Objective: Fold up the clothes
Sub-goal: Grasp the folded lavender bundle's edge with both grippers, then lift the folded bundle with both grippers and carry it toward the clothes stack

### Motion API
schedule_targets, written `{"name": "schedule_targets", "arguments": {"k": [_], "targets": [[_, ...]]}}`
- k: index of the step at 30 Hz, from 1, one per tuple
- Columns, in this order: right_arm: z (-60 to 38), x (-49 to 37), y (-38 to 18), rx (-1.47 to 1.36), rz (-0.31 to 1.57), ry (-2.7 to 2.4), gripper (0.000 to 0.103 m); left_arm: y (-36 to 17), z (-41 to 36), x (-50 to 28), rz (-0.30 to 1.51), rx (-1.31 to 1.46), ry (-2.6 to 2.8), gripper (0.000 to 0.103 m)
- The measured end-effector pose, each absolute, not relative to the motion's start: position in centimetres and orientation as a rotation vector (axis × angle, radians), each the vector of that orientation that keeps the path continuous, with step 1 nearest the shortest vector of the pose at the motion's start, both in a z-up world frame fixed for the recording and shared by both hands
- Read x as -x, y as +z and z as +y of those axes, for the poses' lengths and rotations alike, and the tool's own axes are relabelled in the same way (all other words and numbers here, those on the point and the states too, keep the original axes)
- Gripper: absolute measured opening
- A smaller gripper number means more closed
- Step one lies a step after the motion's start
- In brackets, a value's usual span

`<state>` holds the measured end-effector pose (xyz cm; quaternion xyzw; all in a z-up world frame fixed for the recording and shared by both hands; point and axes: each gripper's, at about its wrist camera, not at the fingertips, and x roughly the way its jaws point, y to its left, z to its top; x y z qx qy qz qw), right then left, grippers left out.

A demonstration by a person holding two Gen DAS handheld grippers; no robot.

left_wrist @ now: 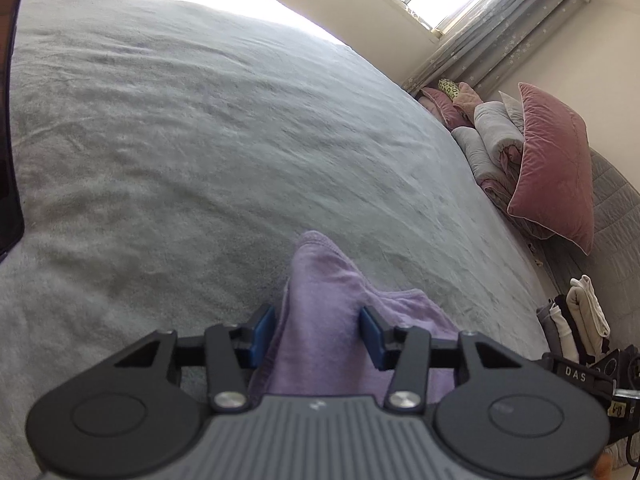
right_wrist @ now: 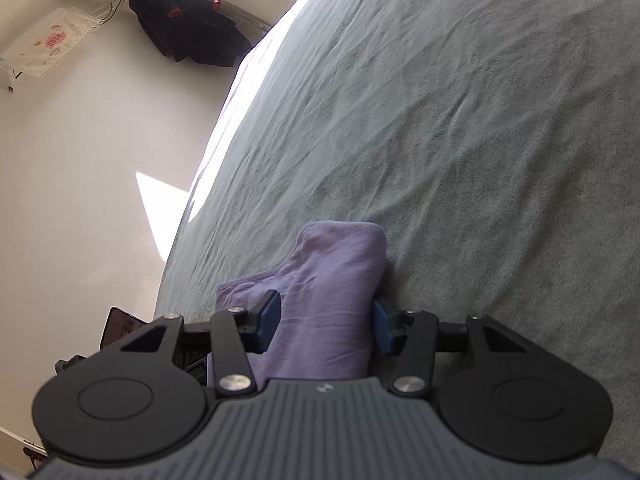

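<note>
Your left gripper (left_wrist: 318, 334) has its blue pads (left_wrist: 264, 330) spread with the lilac garment (left_wrist: 320, 312) bunched up between them; the cloth fills most of the gap, but you cannot tell from this view whether the pads are actually biting it or only standing either side. Your right gripper (right_wrist: 326, 326) shows the same picture: the blue pads (right_wrist: 270, 318) are apart with a thick fold of the lilac garment (right_wrist: 332, 304) rising between them, and the far pad is half buried under the cloth, so a firm pinch cannot be confirmed here either. In both views the fabric runs straight out ahead of the jaws, its free end standing up past the fingertips, so each hand appears to sit at one end of the same piece with the cloth's length stretched between them; neither hand looks clearly nearer. Beyond the garment, the grey-green bed cover (left_wrist: 200, 140) spreads wide and bare toward the sunlit far edge, so I judge the next move depends on carrying both ends forward evenly and laying the piece flat there. Off at the bed's head edge sit a pink pillow (left_wrist: 554, 164) and rolled quilts (left_wrist: 488, 140), well apart from your work; a small stack of folded clothes (left_wrist: 576, 316) rests beside the right-hand corner.
</note>
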<state>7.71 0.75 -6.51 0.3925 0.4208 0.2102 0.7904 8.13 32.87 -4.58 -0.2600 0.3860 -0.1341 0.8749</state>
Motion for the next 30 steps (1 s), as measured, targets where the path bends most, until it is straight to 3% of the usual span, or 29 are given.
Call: {"name": "schedule_targets", "arguments": {"k": [2,4,5,21,30], "targets": [[1.1,-7.5,-6.4,-0.823,0.908,0.447,0.026,-4.5,32.8,-7.8,0.8,0.557,-0.269,0.033],[1.2,-7.1,-6.1,-0.814,0.905,0.442,0.019,-4.3,32.7,-7.5,0.793,0.574,-0.258,0.019],[1.1,-6.8,-5.9,-0.819,0.894,0.445,0.017,-4.1,32.5,-7.3,0.786,0.573,-0.254,0.018],[-5.4,-3.5,3.1,-0.66,0.639,0.467,0.015,3.3,23.0,-5.7,0.632,0.501,-0.321,0.015],[-12.5,-3.1,7.1,-0.64,0.498,0.395,0.015,7.9,11.7,-7.2,0.561,0.426,-0.418,0.015]]}}
